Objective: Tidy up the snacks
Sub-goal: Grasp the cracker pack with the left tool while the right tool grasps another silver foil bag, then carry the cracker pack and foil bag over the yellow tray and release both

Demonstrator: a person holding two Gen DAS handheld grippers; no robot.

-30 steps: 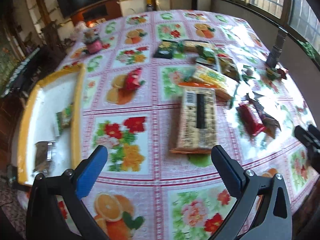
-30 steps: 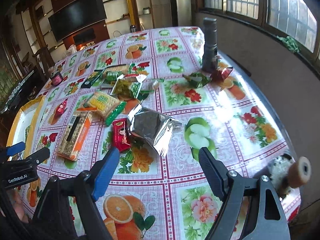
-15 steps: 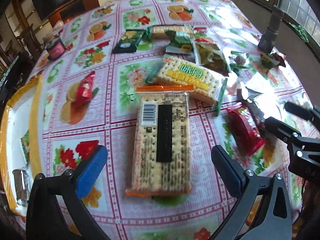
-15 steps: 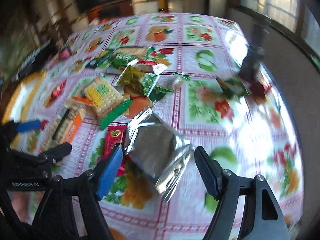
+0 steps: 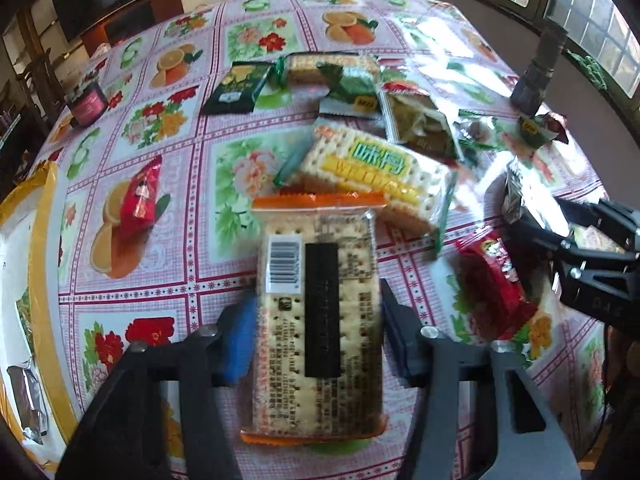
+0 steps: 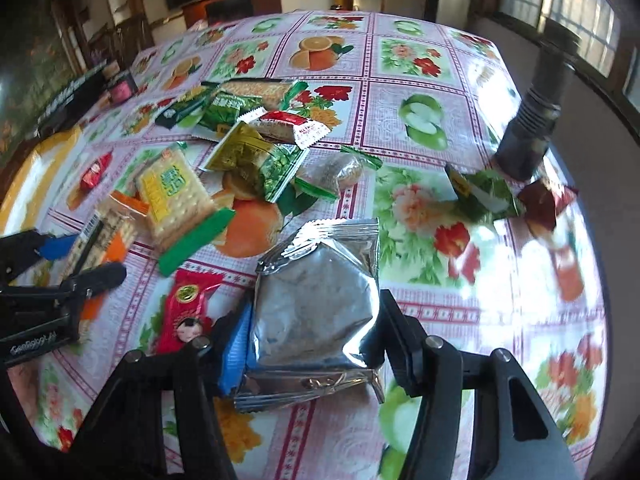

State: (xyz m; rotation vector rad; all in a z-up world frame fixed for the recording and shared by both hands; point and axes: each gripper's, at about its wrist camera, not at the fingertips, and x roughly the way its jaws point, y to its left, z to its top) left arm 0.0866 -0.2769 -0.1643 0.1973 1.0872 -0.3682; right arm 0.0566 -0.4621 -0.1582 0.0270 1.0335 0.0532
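Observation:
My left gripper (image 5: 318,332) is shut on the orange-edged cracker pack (image 5: 318,320), its two fingers pressing the pack's long sides on the flowered tablecloth. My right gripper (image 6: 314,348) is shut on the silver foil pouch (image 6: 320,304), gripping its sides. A red candy packet (image 6: 188,308) lies just left of the pouch. A green-edged cracker pack (image 5: 380,172) lies behind the orange one. Several more snack packets (image 6: 256,156) are scattered mid-table. The yellow-rimmed white tray (image 5: 40,208) at the left holds a silver packet (image 5: 24,404).
A dark cylinder (image 6: 532,120) stands at the right table edge, with a green packet (image 6: 484,192) and a dark red one (image 6: 544,200) beside it. A small pink jar (image 5: 88,104) stands far left. A red packet (image 5: 140,200) lies near the tray.
Both grippers moved forward and down and closed: the left onto the orange-edged cracker pack, the right onto the silver foil pouch. Both were open before.

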